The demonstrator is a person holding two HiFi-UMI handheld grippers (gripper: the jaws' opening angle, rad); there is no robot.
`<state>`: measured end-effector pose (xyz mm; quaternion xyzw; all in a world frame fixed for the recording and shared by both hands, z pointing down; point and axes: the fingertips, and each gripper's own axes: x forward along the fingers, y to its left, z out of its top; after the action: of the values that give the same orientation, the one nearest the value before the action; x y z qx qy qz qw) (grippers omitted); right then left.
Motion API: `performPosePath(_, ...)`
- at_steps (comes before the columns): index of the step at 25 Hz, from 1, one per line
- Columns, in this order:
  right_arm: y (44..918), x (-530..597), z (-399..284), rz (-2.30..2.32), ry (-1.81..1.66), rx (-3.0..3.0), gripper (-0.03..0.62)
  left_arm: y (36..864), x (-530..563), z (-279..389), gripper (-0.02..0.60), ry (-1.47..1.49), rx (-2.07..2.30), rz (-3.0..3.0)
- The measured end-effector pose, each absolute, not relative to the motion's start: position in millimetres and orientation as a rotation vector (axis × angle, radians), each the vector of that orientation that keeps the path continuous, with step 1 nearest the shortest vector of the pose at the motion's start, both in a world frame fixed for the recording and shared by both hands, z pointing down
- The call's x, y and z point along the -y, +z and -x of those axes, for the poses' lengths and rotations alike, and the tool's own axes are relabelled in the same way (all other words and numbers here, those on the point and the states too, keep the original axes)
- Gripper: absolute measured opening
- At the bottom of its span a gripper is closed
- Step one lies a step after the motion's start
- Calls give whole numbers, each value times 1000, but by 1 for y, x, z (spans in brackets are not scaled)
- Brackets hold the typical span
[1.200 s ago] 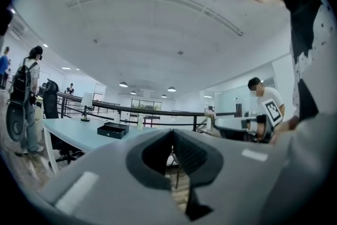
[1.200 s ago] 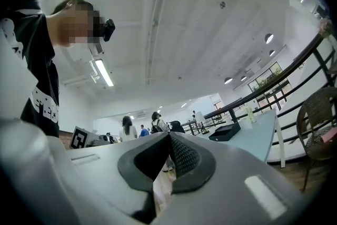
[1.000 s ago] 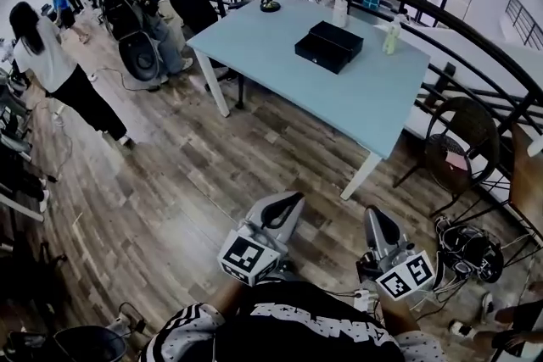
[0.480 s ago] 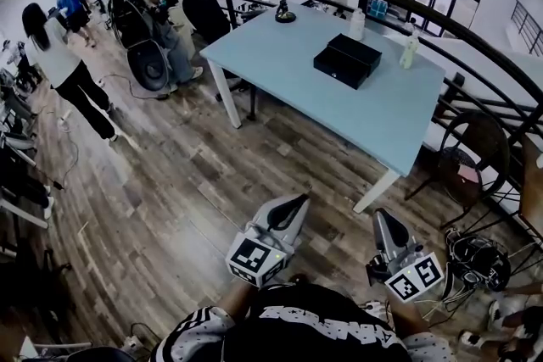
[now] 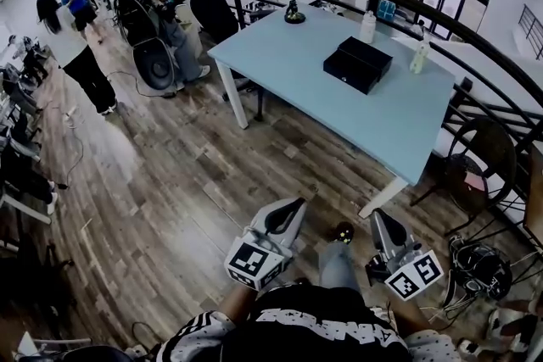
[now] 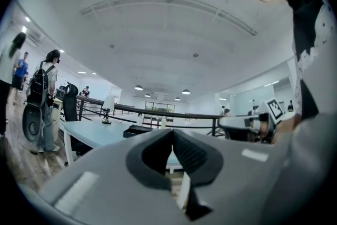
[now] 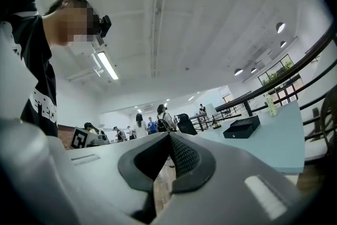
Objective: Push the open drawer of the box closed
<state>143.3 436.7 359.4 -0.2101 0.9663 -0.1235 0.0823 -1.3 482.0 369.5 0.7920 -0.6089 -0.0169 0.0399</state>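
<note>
Head view: black box [image 5: 357,64] sits on pale blue table [image 5: 280,55], near two bottles [image 5: 367,26]; drawer too small to tell open or shut. Left gripper [image 5: 287,209] and right gripper [image 5: 379,221] hang low by the person's body over wood floor [image 5: 170,182], well apart from table.

Left gripper view: jaws pressed together, nothing betw. them; box far ahead.

Right gripper view: jaws likewise together, empty; box far off at right.

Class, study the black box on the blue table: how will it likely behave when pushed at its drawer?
The black box looks low and flat, so tipping seems unlikely. Resting on the smooth table, it may slide rather than close. Its straight edges suggest rigidity.
</note>
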Motion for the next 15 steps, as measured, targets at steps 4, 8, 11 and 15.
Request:
performPosePath(4, 355, -408, -130, 588, -352, -2894, -12, 369, -467, 17, 0, -20, 1907, -2384)
performPosePath(8, 354, -377, -117, 556, -350, -2893, -12, 364, -449, 37, 0, -29, 1996, -2355)
performPosePath(11, 355, -358, -111, 545, -359, -2872, -12, 365, -436, 45, 0, -15, 2022, -2336)
performPosePath(15, 364, -327, -98, 525, -404, -2875, -12, 373, -415, 57, 0, 22, 2031, -2286)
